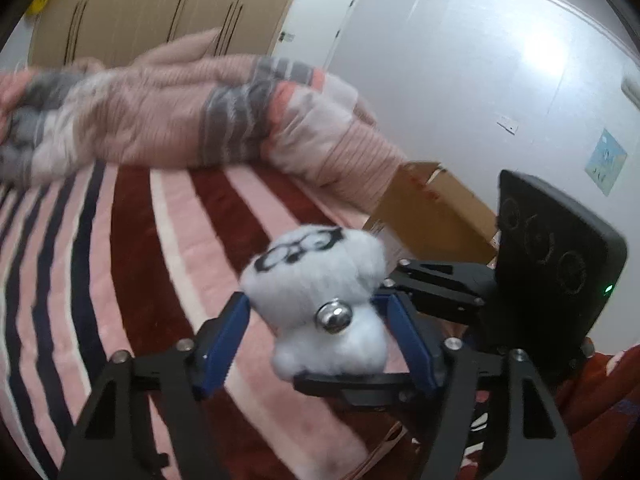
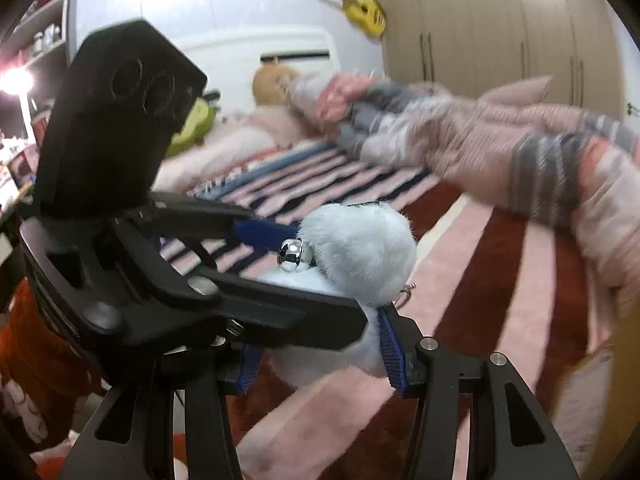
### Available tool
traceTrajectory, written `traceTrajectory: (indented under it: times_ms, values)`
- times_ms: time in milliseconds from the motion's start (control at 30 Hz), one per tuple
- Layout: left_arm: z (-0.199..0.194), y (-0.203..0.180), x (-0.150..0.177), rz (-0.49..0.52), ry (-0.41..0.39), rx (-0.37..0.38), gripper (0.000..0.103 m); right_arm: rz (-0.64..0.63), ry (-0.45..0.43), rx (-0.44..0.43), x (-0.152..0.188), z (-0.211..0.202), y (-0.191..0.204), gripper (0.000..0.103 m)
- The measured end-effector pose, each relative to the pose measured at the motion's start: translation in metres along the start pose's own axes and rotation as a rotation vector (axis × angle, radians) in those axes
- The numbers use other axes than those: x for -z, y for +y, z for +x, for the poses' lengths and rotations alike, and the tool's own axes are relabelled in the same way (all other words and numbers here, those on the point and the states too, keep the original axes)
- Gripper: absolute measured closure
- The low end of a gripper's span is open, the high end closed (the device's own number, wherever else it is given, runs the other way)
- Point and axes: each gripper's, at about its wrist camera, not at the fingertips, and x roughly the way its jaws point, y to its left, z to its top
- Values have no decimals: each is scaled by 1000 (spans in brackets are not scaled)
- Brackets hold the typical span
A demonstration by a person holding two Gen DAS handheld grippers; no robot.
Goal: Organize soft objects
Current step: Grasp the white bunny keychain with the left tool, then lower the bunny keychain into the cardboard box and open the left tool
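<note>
Plush toy (image 1: pixel 320 304): small, white, black spectacles on face, silver bell (image 1: pixel 334 315) at neck; held above the striped blanket (image 1: pixel 132 264).
Left gripper (image 1: pixel 320 320): blue pads clamped on the toy's sides.
Right gripper (image 2: pixel 320 344): also clenched on the toy, crossing the left.
Cardboard box (image 1: pixel 432 212): open, beyond the bed edge.
Quilt (image 1: pixel 160 120): pink, bundled behind.
</note>
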Motion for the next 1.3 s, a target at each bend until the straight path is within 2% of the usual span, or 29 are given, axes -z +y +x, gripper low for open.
traceTrajectory:
  times_ms: [67,267,400,567,700,900,967,1033,1100,1167,1233,1300]
  values:
    - [-5,-22,-11,39,-20,-24,44,-4,-41,23,-7,-24,-1,57]
    - [-12,-83,-46,116,-66,-8,47,-5,-124,104,-16,-89,-13,57]
    - [0,-121,-67,171,-58,18,54,31,-168,160,-13,-129,-31,57]
    - [29,-166,-93,234,-29,74,54,86,-201,230,-4,-172,-61,57]
    - [59,-194,-108,282,2,98,54,115,-189,284,5,-192,-85,57]
    - [107,-213,-112,294,91,109,54,186,-110,331,26,-195,-122,57]
    - [123,-211,-111,298,118,101,51,203,-77,334,35,-189,-130,56]
    - [133,-208,-109,299,141,81,32,218,-42,338,42,-181,-135,53]
    - [137,-203,-108,294,138,50,25,230,-11,356,48,-171,-142,49]
    - [135,-196,-108,286,125,34,22,240,10,356,53,-165,-146,48]
    - [130,-190,-109,273,112,18,14,252,11,348,55,-164,-150,45]
    - [124,-184,-109,261,86,-8,14,258,4,344,55,-167,-149,45]
